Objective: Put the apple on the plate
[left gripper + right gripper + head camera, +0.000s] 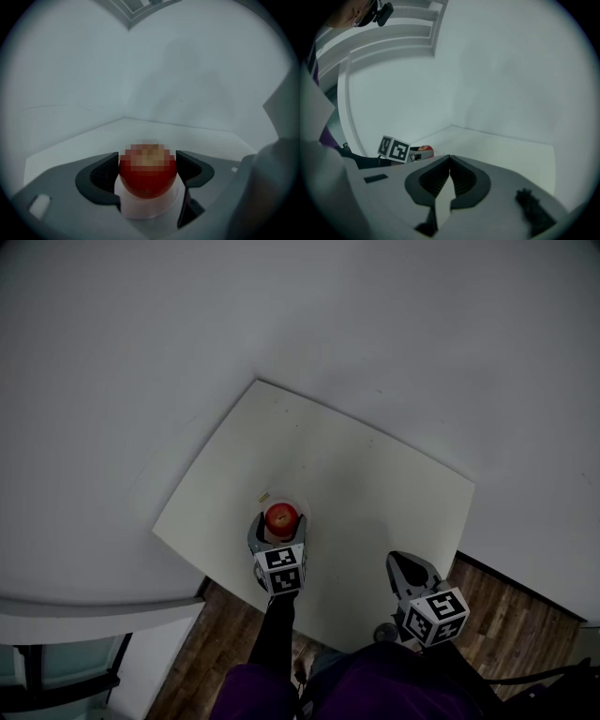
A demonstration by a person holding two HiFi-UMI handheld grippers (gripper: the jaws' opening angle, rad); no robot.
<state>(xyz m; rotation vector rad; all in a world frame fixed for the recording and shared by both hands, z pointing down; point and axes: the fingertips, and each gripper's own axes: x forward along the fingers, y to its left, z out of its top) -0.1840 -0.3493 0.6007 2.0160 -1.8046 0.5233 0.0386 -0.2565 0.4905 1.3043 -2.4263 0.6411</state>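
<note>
The left claw (147, 168) is clamping the apple (281, 517). Its two dark pads (104, 174) are pressing on the fruit's left and right sides, with the jaws standing wide. The apple is sitting between the pads, red and round, showing no clear long axis. Its paler top is facing up, and the claw is gripping it across its middle.

Directly under the claw's tips and the apple, a small white plate (140, 208) is lying on the table (375, 474). I cannot tell whether the apple is resting on the plate or hanging just above it.

Behind the pads, nearer the person, the claw's marker cube (280, 569) is riding on its body, and a dark sleeve (274, 634) is running back from it.

Off to this claw's right and well apart, the right claw (450, 160) is hovering near the table's near edge. Its jaws are pressed together on nothing.

Ahead of both claws, the pale tabletop is reaching a plain wall (187, 70). Below the table's near edge, wooden floor (511, 610) is showing.
</note>
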